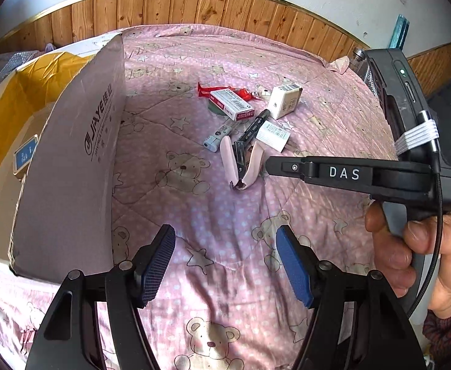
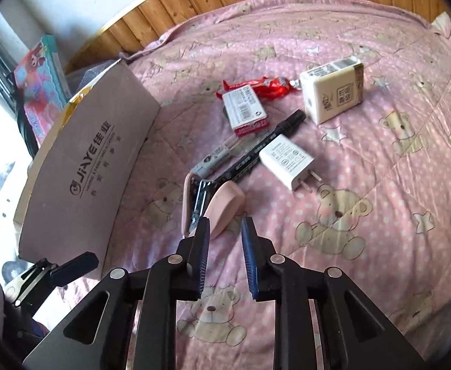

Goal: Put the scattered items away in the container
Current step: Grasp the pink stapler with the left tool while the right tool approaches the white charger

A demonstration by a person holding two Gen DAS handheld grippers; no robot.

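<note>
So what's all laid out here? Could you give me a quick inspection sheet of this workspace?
Surface: pink bear-print quilt on a bed.
Job's things: pink stapler, opened wide; black marker; grey pen-like tube; white plug charger; red-and-white small box; red wrapper; white tissue pack; cardboard box at the left, flap raised.
Clutter: blue card inside the cardboard box.
Grippers: left gripper open, above bare quilt; right gripper open, its tips at the stapler.
Cables: black cable on the right tool.
Surroundings: wood-panelled wall; colourful toy box.
</note>
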